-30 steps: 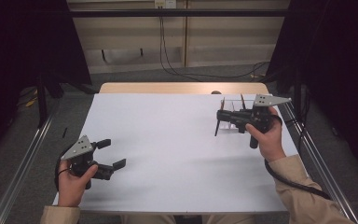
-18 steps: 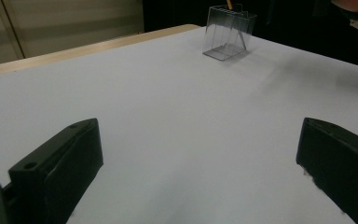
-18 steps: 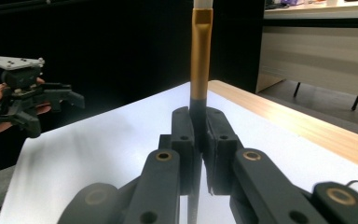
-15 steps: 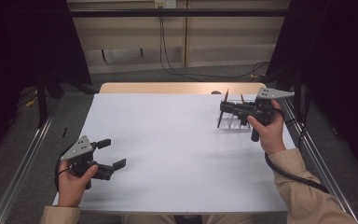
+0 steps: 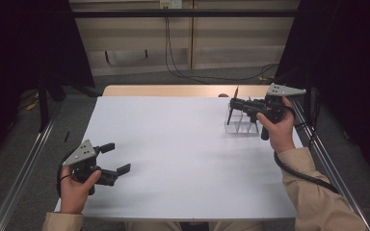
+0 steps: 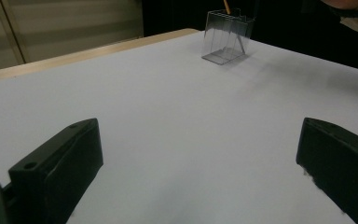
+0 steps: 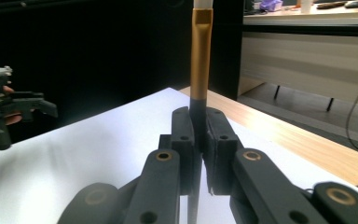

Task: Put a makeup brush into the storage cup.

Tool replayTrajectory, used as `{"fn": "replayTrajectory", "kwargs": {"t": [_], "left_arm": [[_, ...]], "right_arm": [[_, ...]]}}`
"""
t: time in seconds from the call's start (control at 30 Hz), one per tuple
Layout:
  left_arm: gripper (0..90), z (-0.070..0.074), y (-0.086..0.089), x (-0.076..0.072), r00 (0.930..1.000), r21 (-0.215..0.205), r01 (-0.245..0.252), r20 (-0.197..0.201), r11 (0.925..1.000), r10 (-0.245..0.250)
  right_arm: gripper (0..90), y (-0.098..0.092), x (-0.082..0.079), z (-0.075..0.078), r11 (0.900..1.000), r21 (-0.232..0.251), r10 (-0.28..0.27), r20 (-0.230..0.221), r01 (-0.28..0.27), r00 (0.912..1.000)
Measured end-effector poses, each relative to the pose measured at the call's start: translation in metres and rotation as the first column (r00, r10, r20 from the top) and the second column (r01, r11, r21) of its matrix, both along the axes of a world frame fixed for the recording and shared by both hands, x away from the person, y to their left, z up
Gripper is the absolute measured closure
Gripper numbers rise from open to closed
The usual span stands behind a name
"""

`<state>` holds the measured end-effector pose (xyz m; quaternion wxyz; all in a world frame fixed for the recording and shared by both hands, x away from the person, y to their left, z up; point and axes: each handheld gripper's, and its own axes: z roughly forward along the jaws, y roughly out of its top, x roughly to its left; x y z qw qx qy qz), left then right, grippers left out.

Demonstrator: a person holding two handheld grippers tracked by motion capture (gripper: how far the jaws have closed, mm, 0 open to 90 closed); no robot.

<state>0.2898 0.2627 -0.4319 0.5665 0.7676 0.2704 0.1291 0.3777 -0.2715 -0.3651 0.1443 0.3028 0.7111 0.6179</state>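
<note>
The right hand-held gripper [image 5: 234, 105] is clamping a slim brush [image 7: 200, 60] (gold ferrule, dark handle) and has drifted toward the counter's [image 5: 173, 159] far edge, over the clear holder [image 5: 243, 122]; the left hand-held gripper [image 5: 118, 158] is staying put, jaws wide apart

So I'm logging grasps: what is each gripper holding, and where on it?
The right gripper clamps a brush by its dark handle, below the gold ferrule. The left gripper is open, holding nothing.
</note>
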Motion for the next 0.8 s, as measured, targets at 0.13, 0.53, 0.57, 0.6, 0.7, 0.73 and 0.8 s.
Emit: {"fn": "replayTrajectory", "kwargs": {"t": [0.13,0.53,0.57,0.6,0.7,0.73,0.8], "left_arm": [[0.3,0.000,0.000,0.000,1.0000,0.003,-0.002,0.001,1.0000,0.002],[0.3,0.000,0.000,0.000,1.0000,0.005,-0.003,0.002,1.0000,0.003],[0.3,0.000,0.000,0.000,1.0000,0.003,-0.004,0.000,1.0000,0.004],[0.3,0.000,-0.001,0.000,1.0000,0.003,-0.003,0.000,1.0000,0.003],[0.3,0.001,-0.001,-0.001,1.0000,0.004,-0.001,-0.002,1.0000,0.001],[0.3,0.001,-0.001,0.000,1.0000,0.006,0.004,-0.001,1.0000,-0.004],[0.3,0.000,-0.001,0.000,1.0000,0.002,0.002,-0.002,1.0000,-0.002]], "right_arm": [[83.4,-0.002,0.004,0.001,1.000,-0.022,-0.021,0.000,0.021,0.9998],[83.4,-0.017,0.014,0.002,0.995,-0.056,-0.086,-0.010,0.085,0.9963],[83.4,-0.018,0.014,0.002,0.994,-0.061,-0.094,-0.009,0.094,0.9955],[83.4,-0.019,0.014,0.001,0.993,-0.064,-0.098,-0.007,0.098,0.9951],[83.4,-0.024,0.015,0.001,0.991,-0.068,-0.112,-0.009,0.112,0.9936],[83.4,-0.025,0.015,0.000,0.991,-0.071,-0.118,-0.010,0.117,0.9930],[83.4,-0.029,0.016,0.000,0.989,-0.071,-0.127,-0.011,0.126,0.9918]]}}
